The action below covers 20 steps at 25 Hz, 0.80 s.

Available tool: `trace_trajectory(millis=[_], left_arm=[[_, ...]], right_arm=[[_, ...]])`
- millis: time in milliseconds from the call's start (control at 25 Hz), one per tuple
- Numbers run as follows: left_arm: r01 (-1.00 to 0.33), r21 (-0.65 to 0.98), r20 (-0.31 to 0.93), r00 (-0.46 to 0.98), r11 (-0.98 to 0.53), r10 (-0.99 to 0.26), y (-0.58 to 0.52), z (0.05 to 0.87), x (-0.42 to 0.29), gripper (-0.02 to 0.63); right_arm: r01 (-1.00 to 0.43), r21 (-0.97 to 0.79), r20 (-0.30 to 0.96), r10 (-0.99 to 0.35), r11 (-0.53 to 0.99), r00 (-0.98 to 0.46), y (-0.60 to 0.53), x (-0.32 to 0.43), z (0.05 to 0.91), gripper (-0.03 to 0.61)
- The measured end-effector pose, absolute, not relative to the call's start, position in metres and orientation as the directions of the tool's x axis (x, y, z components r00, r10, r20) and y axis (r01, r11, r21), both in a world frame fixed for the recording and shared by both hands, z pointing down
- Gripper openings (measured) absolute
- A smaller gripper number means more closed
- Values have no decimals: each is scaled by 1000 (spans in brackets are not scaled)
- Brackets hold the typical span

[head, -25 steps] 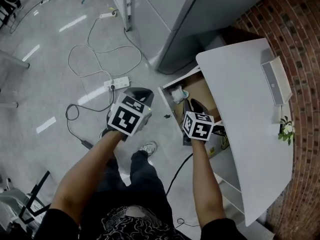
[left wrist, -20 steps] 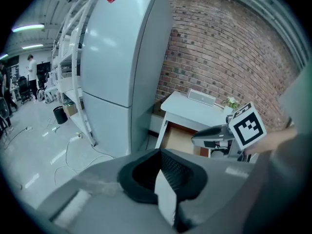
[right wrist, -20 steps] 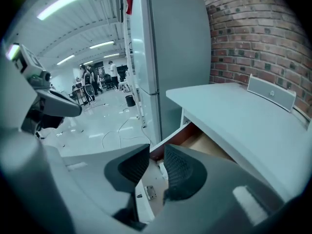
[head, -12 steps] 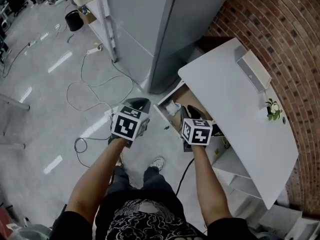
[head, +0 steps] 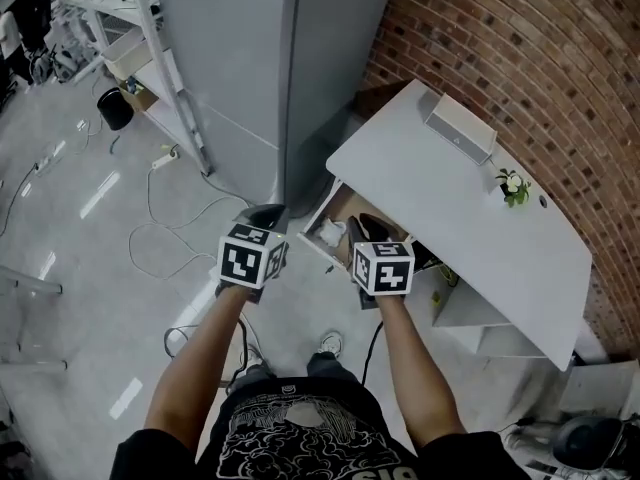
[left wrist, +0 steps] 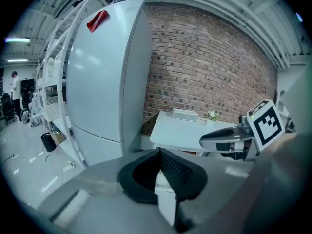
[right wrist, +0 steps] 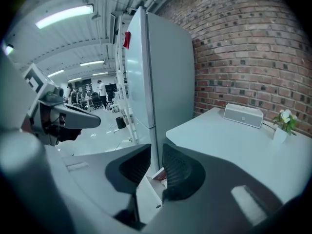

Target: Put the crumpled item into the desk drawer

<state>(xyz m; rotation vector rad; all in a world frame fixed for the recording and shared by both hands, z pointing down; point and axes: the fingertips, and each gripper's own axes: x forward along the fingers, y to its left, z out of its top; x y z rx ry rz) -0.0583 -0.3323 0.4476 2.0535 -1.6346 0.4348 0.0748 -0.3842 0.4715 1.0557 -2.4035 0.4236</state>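
crumpled item [head: 330, 233] in drawer [head: 349, 206] beside right gripper [head: 367, 226], outside its jaws

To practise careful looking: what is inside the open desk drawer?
A white crumpled item lies on the drawer's brown floor. The right gripper covers much of the rest, so other contents cannot be told.

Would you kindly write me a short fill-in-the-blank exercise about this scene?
The desk drawer stands ___.
The white crumpled item lies inside the ___.
The wall behind the desk is built of ___.
Missing words: open; drawer; brick.
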Motion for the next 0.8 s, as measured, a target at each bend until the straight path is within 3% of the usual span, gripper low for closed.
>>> trace_trajectory(millis=[800], left_arm=[[-924, 118, 398, 379, -364, -835, -319, 380, -70, 0]], right_arm=[[-839, -25, 409, -761, 543, -504, -332, 75, 384, 29]])
